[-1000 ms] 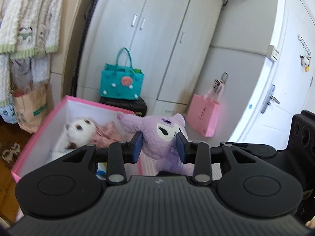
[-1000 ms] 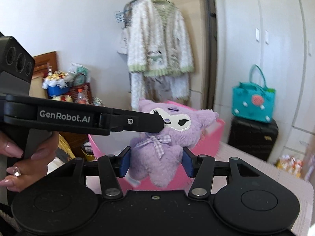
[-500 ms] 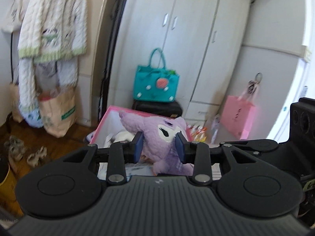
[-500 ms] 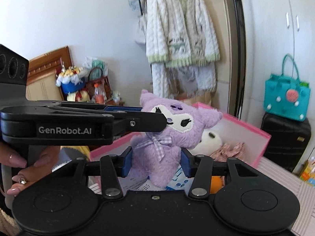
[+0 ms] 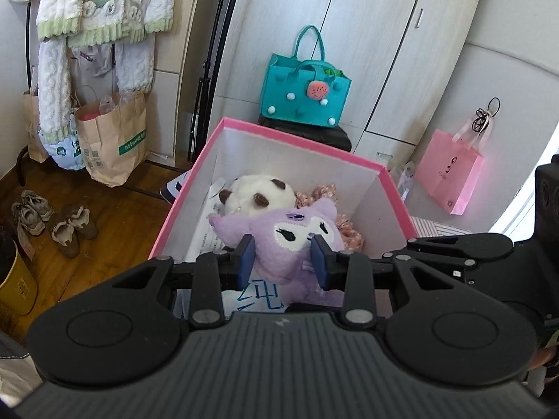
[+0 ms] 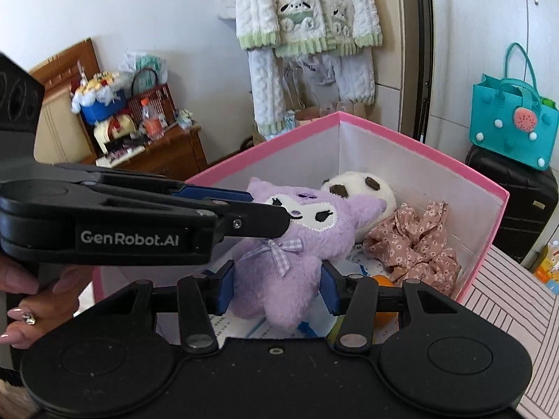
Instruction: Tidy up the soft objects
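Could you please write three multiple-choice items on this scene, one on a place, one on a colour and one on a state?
1. Where does the white plush with brown ears lie?
A. Inside the pink box
B. On the wooden floor
C. In the teal bag

2. What colour is the plush held by both tools?
A. Yellow
B. Purple
C. Green

3. How is the right hand-held gripper set?
A. Open, away from any toy
B. Shut on the purple plush's body
C. Shut on the floral cloth

Answers:
1 A: it rests within the box's white walls, beside the floral cloth.
2 B: its fur is lilac, with a checked bow.
3 B: its blue pads press the body on both sides, while the left hand-held gripper clamps the head.
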### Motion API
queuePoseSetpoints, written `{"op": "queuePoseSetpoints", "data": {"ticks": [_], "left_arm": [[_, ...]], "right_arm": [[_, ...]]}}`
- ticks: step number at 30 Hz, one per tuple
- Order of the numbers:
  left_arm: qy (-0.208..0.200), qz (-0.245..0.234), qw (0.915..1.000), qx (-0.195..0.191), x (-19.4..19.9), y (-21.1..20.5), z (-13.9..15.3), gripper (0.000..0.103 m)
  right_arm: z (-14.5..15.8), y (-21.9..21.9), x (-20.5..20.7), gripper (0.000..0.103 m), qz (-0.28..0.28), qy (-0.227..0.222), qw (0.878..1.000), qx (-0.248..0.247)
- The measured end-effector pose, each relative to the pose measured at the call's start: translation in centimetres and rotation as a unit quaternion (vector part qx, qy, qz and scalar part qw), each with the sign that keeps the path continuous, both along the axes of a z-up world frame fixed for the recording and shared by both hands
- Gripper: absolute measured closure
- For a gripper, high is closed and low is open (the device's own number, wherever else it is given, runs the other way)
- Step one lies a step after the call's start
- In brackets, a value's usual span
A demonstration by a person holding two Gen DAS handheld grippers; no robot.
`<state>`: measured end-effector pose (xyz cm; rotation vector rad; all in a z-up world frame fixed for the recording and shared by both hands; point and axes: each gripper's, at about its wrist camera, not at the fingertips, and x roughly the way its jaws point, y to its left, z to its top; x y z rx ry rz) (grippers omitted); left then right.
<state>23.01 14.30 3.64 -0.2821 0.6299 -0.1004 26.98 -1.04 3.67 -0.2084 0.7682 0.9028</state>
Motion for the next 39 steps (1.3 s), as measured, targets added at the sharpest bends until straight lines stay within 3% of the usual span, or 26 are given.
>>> {"op": "queuePoseSetpoints", "data": {"ticks": [6,16,28,39], "left_arm": [[0.009,0.019,0.9996,0.017,0.2,0.3,-0.4,0.069],[-0.012,0.021,0.9997,0.010,-1.8,0.2,0.9,0.069],[-0.055,0.016,0.9982,0.018,-6.7,-1.7,3.6,0.069],[-0.098,-0.028,0.9939,0.041,-12.4,-5.1,4.6,0.061]], "right_arm": [[-0.3,0.8,0.4,0.045,-0.018,-0.028,0.999,-0.041],[1.3,-1.7,-0.7,0.043,-0.032,-0.023,0.999,0.005],[5.1,-7.7,-6.7,0.043,-0.067,-0.081,0.993,0.059],[7.3,-12.7,-12.0,0.029,-0.121,-0.119,0.983,0.069]]}}
